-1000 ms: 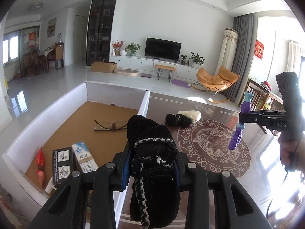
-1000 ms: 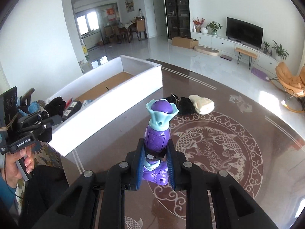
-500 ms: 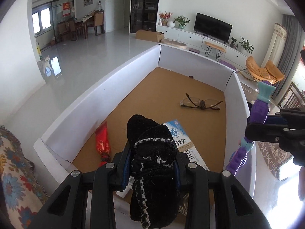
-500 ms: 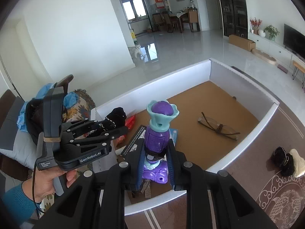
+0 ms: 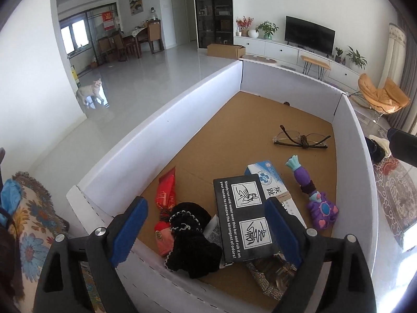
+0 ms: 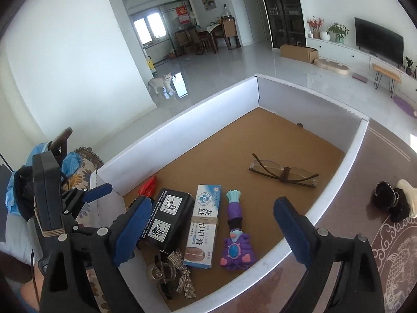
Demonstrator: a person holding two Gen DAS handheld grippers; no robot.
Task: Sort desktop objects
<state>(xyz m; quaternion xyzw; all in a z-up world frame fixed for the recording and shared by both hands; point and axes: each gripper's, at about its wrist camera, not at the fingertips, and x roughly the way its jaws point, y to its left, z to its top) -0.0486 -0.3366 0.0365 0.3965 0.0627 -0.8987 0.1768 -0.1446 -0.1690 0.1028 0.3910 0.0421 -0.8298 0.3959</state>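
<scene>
Cardboard-brown flooring lines the white-walled box (image 5: 359, 156) that fills the left wrist view, and the left claw (image 5: 206, 232) hangs over its near end with its jaws just opened wide and nothing pinched; the black knitted piece (image 5: 190, 237) lies on the box floor between and just below the blue pads, beside a red packet (image 5: 164, 198). Ahead of the right-hand pad a black carton (image 5: 242, 219) reads "Simply run cold water over this bar and rub it on your hands to remove the strongest of odors", overlapping a white and blue box (image 5: 271, 180) printed in Chinese. From the right wrist view, the right claw (image 6: 211, 232) is likewise freshly spread and empty, the purple toy (image 6: 235, 237) lying flat on the box floor between its pads, next to that white and blue box (image 6: 206, 221), with glasses (image 6: 282, 173) farther ahead. A rhinestone bow clip (image 6: 172, 271) sits close under the left-hand pad. Outside the box, to the right on the desk (image 6: 365, 182), a black and cream bundle (image 6: 393, 203) still waits. The likely trouble: the near end is crowded, so a careless withdrawal could snag the knit or nudge the stacked cartons, and the two claws work close enough to collide.
</scene>
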